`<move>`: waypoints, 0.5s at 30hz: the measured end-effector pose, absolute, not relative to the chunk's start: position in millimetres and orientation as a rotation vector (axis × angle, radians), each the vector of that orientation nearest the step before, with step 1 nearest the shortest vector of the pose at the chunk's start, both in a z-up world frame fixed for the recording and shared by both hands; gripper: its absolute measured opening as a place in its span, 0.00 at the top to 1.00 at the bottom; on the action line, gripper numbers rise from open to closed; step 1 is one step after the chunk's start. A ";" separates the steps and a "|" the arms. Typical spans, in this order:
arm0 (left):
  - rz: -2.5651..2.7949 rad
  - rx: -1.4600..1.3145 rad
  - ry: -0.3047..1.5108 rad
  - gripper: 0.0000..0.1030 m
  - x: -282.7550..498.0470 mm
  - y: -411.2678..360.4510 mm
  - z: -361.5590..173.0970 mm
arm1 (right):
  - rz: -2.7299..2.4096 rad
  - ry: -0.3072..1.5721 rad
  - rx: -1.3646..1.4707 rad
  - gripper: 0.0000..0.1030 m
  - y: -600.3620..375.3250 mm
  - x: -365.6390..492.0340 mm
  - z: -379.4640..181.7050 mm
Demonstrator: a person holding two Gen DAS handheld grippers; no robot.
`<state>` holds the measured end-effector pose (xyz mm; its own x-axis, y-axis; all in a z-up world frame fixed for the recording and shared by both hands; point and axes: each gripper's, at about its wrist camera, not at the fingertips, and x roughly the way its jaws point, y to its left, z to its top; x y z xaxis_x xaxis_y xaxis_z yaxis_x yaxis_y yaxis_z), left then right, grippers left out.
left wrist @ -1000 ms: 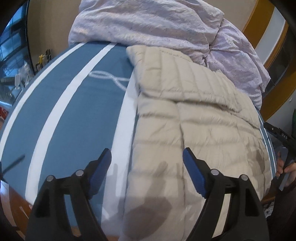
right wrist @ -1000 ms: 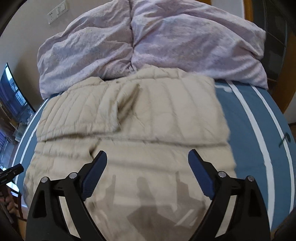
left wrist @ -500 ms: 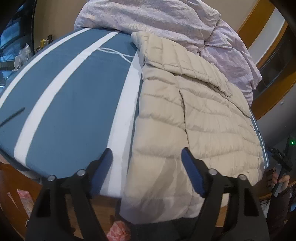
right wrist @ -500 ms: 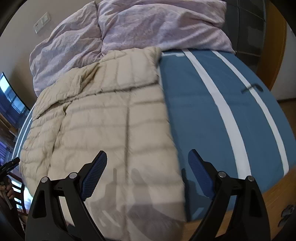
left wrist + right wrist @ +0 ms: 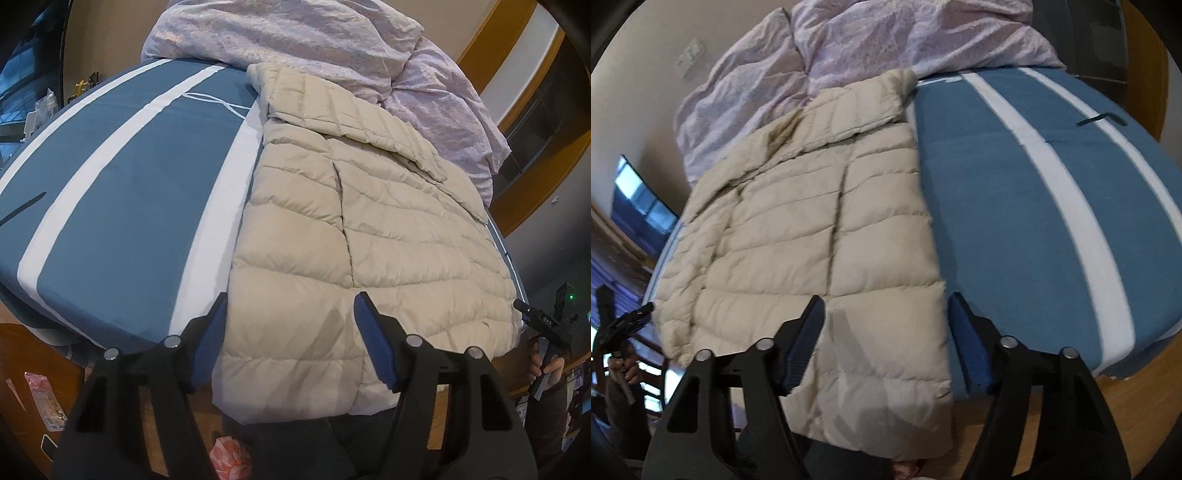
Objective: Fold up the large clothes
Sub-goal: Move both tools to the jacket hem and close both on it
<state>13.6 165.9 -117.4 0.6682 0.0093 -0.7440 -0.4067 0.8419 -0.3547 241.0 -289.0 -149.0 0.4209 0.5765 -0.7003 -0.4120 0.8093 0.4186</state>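
Jacket: a big puffy beige jacket (image 5: 373,236) is laid flat on the bed (image 5: 122,206), with its bottom edge hung over the near edge of the bed.
Sleeve: one sleeve (image 5: 354,122) is folded across the top part of the jacket.
Bed: it is covered by a blue sheet with white stripes, which is seen bare on both sides of the jacket.
Blanket: a crumpled pale purple blanket (image 5: 314,40) is heaped at the far end of the bed, just behind the jacket's collar.
Left gripper: the left gripper (image 5: 291,321) is held over the jacket's bottom left corner. Its fingers (image 5: 373,339) are being closed, with the jacket's edge between them, but the cloth is not seen to be pinched yet.
Right gripper: the right gripper (image 5: 886,325) is held over the jacket's bottom right corner. Its fingers (image 5: 805,332) are being closed too, with the corner between them; this view is a bit blurred, so a touch cannot be told for sure.
Floor: something pink (image 5: 229,458) is seen on the floor below the jacket.
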 end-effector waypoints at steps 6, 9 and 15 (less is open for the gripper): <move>0.250 -0.546 0.799 0.45 9.3 162.7 -119.8 | 0.684 0.926 0.216 0.44 -289.7 232.9 -151.8; 0.257 -0.542 0.801 0.48 9.1 161.1 -120.3 | 0.701 0.919 0.256 0.50 -294.5 233.5 -154.5; 0.293 -0.477 0.817 0.50 12.4 150.8 -120.6 | 0.723 0.916 0.297 0.61 -299.2 233.9 -158.7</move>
<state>12.4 150.8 -120.6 0.6527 0.0681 -0.7545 -0.4270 0.8557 -0.2922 233.9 -299.2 -158.7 0.3978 0.6809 -0.6149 -0.4400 0.7297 0.5234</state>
